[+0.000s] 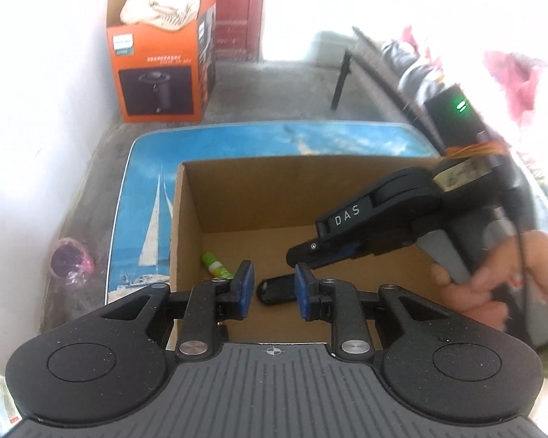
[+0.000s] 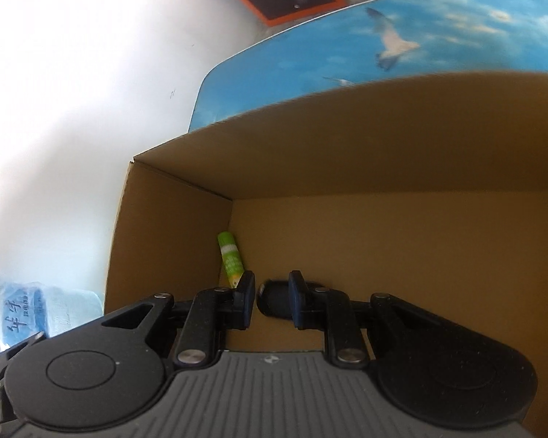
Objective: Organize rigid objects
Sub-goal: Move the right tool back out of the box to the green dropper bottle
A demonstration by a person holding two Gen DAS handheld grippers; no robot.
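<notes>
An open cardboard box [image 1: 190,197] stands on a blue table printed with sailboats and gulls [image 1: 142,197]. On its floor lie a green glue stick [image 1: 215,265] by the left wall and a small black object [image 1: 276,290]. My left gripper [image 1: 274,286] is open and empty above the box's near edge, with the black object below its gap. My right gripper [image 1: 299,257] reaches into the box from the right. In the right wrist view the right gripper [image 2: 272,297] is open and empty just above the black object [image 2: 274,301], with the glue stick [image 2: 230,257] to its left.
An orange product box [image 1: 160,58] with cloth in it stands on the floor beyond the table, against a white wall. A pink-rimmed bin [image 1: 69,259] sits on the floor at the left. A blue packet [image 2: 22,314] lies beside the box. A sofa with clothes [image 1: 413,65] is at the right.
</notes>
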